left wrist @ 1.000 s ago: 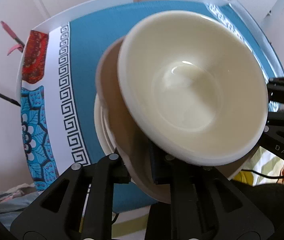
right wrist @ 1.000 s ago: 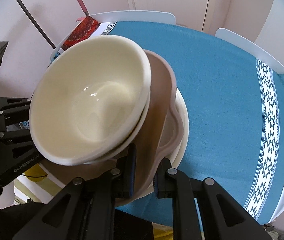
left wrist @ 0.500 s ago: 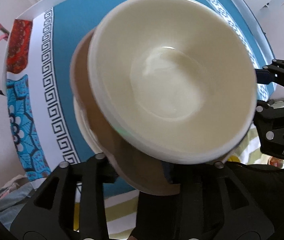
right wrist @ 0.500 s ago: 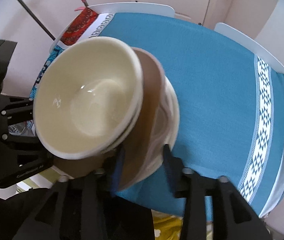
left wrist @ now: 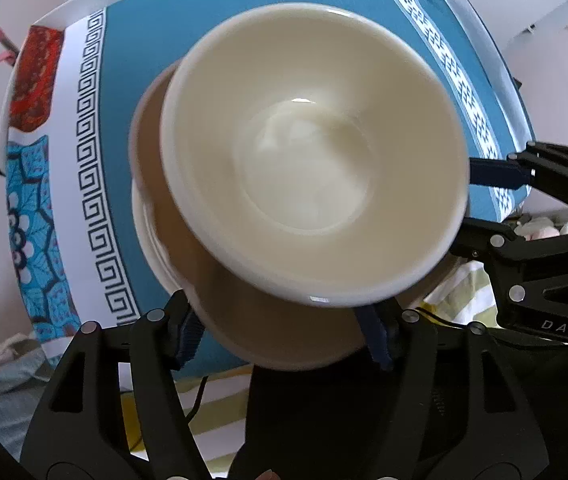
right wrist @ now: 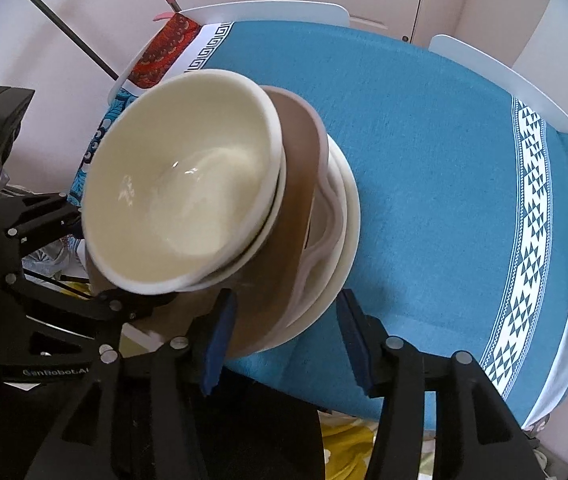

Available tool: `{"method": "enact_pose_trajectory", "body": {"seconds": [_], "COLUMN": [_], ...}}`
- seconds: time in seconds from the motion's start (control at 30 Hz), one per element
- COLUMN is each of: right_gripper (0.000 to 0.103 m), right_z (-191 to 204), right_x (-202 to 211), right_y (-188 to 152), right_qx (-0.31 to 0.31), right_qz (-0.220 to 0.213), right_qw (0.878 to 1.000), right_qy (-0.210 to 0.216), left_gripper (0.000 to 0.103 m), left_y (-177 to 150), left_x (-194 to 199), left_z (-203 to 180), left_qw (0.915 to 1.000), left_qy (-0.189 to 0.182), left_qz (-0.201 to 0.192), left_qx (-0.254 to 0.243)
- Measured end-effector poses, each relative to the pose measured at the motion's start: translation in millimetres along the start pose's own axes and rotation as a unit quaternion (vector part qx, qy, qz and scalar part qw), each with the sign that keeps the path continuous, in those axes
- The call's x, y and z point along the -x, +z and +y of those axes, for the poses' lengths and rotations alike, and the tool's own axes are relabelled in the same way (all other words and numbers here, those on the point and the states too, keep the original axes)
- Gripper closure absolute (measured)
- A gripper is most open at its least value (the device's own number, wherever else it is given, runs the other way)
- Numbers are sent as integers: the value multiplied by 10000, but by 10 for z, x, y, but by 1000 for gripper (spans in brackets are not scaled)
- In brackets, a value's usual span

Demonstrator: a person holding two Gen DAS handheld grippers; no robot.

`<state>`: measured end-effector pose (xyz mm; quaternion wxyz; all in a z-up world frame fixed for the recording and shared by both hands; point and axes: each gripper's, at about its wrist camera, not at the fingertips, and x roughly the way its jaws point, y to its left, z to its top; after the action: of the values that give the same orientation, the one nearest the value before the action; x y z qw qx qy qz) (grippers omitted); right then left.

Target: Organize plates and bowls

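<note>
A blue-clothed counter [right wrist: 424, 160] carries my stack: white plates [right wrist: 344, 240] at the bottom, a brown plate [right wrist: 284, 248] over them, two nested cream bowls [left wrist: 312, 152] on top. The stack's near rim lies between my left fingers [left wrist: 187, 328], which are opening, not touching it. My right fingers [right wrist: 352, 332] stand apart, astride the rim, clear of it.
</note>
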<state>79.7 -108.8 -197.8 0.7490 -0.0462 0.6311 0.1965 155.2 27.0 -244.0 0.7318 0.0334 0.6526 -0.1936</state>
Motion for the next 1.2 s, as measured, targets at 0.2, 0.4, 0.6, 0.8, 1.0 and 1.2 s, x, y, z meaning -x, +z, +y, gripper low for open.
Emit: {"method": "enact_pose_trajectory", "body": {"seconds": [0.2,0.4,0.6,0.8,1.0,1.2], "right_gripper": [55,48,48,20,6,1], "right_z": [-48,-62,53,174,284,380], "right_x": [198,580,1231,2058,2702,2995], "right_y": [-145,-368,-608,-897,-1246,-1494], "right_qx": [-94,-173,-263,-486,-740,-786], "right_qz": [-245,-683,-1568,-2826,-3885,-4525], "right_qw": [9996,9974,9873,9565,9107,8705], "right_qy": [88,160,15,-539,-1191,-1767], "left_gripper": [33,33,33,21,0,0], "left_y": [-83,-309,-489,-772,-1190,-1388], "left_x": [208,529,1121,2048,2692,2962], "left_z": [-21,-159,-398,-720,-1027,-1239], "left_qw": [9995,9977,9854,9368,8620,8235], "left_qy": [203,264,332,700,1134,1488], "left_qz": [-236,-624,-1658,-3417,-4937,-5471], "left_qx": [-26,82,198,288,195,164]}}
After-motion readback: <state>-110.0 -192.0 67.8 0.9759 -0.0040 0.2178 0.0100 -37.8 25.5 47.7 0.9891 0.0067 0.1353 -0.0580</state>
